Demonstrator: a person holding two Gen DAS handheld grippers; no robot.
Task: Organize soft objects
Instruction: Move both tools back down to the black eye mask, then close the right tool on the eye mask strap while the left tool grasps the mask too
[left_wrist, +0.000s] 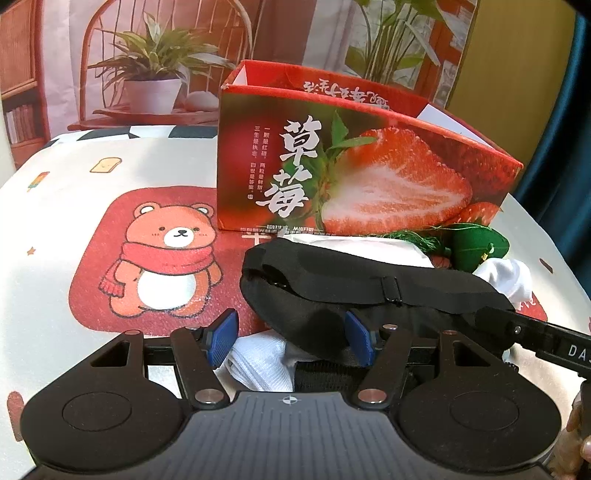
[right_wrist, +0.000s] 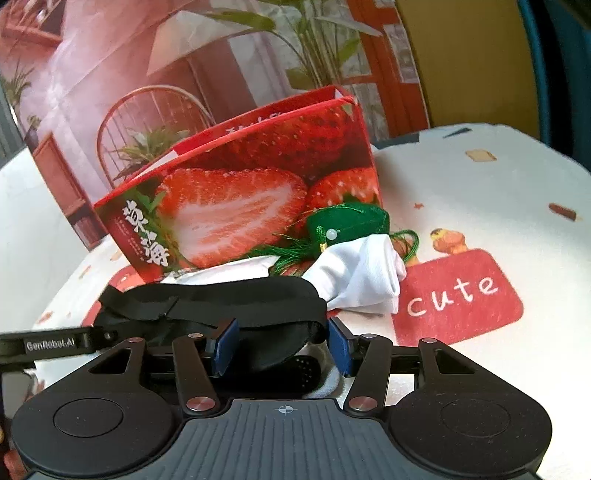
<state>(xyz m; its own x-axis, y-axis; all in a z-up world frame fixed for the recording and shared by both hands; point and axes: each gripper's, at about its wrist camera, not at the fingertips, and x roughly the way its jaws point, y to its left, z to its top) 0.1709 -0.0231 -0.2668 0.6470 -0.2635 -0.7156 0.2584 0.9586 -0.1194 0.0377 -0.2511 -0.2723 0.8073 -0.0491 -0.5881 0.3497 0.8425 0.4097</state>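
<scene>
A black eye mask lies on top of a pile of soft things in front of the red strawberry box. My left gripper is open at the mask's near edge, with a white sock between its pads. In the right wrist view the mask's end lies between the pads of my right gripper. The jaws stand apart and do not visibly squeeze it. A green tasselled pouch and a white cloth lie beside the box.
A flat white packet lies under the mask against the box. The table cover shows a bear print on the left and a red "cute" patch on the right. A printed backdrop stands behind the table.
</scene>
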